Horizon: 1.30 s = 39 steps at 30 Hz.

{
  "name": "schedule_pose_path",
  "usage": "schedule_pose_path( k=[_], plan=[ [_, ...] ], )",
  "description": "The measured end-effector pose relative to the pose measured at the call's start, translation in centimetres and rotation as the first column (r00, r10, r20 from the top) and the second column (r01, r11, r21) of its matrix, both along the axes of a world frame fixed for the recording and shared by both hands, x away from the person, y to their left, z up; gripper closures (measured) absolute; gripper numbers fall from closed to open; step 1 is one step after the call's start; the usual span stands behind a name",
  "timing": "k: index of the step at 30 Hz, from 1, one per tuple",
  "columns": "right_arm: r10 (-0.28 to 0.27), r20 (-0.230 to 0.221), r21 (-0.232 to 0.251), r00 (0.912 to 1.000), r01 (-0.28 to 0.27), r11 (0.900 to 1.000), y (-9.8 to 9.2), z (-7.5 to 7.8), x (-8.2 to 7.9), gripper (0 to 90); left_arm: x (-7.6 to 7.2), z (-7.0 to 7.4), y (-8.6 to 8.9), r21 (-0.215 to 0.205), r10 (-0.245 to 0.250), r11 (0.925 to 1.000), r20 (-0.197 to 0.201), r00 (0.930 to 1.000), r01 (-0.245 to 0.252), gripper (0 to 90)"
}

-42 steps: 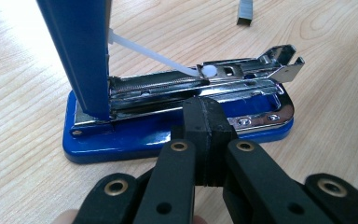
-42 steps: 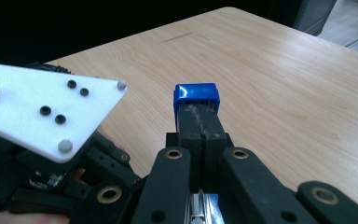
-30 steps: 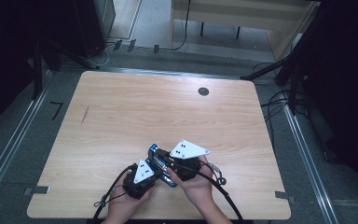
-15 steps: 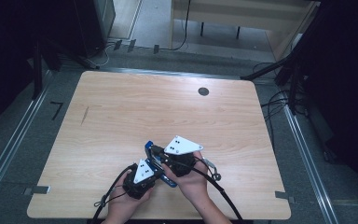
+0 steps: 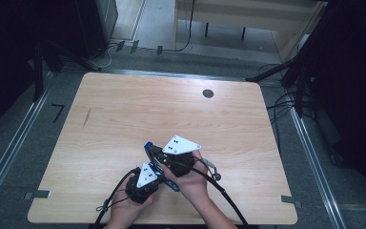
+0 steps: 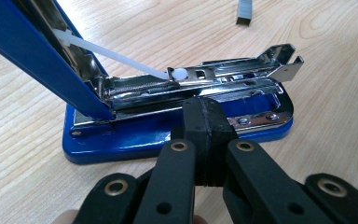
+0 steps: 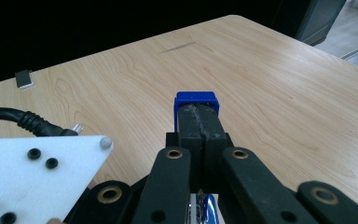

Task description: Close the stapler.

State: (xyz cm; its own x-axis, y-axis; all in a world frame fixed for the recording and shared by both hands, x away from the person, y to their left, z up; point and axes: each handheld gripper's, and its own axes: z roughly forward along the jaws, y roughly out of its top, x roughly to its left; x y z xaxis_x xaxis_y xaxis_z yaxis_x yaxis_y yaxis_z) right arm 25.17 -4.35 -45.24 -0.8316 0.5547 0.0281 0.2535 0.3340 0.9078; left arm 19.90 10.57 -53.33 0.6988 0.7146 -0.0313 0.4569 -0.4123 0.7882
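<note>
We are seeing the wooden table (image 5: 138, 114) lying bare across its far half and along both sides, so a hand could be passing there freely. Only 1 small round dark spot (image 5: 208, 93) is sitting flush near the far edge. Near the front edge, the opened blue stapler (image 6: 177, 116) is standing in the way, its lid (image 6: 37, 51) tilting up. A short strip of staples (image 6: 245, 11) is lying just beyond it. The 2 cables (image 5: 224, 191) are trailing off the front.
</note>
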Motion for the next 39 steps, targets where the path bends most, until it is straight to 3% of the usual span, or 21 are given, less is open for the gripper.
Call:
schedule_pose_path(
  k=[15, 30, 39],
  plan=[
    [0.009, 0.000, -0.008, 1.0000, -0.009, 1.000, 1.0, -0.1, 0.8, 90.0, 0.0, 0.0, 0.0, -0.001, 0.000, 1.0000, 0.000, 1.0000, 0.000, 90.0],
    [0.012, -0.057, -0.019, 0.9983, -0.013, 1.000, 2.1, -1.3, 2.1, 90.0, 0.0, 0.0, 0.0, 0.001, -0.002, 1.0000, -0.001, 1.0000, 0.002, 90.0],
    [0.014, -0.066, -0.036, 0.9977, -0.016, 0.999, 2.6, -1.8, 2.5, 90.0, 0.0, 0.0, 0.0, 0.004, -0.003, 1.0000, -0.002, 1.0000, 0.003, 90.0]
  ],
)
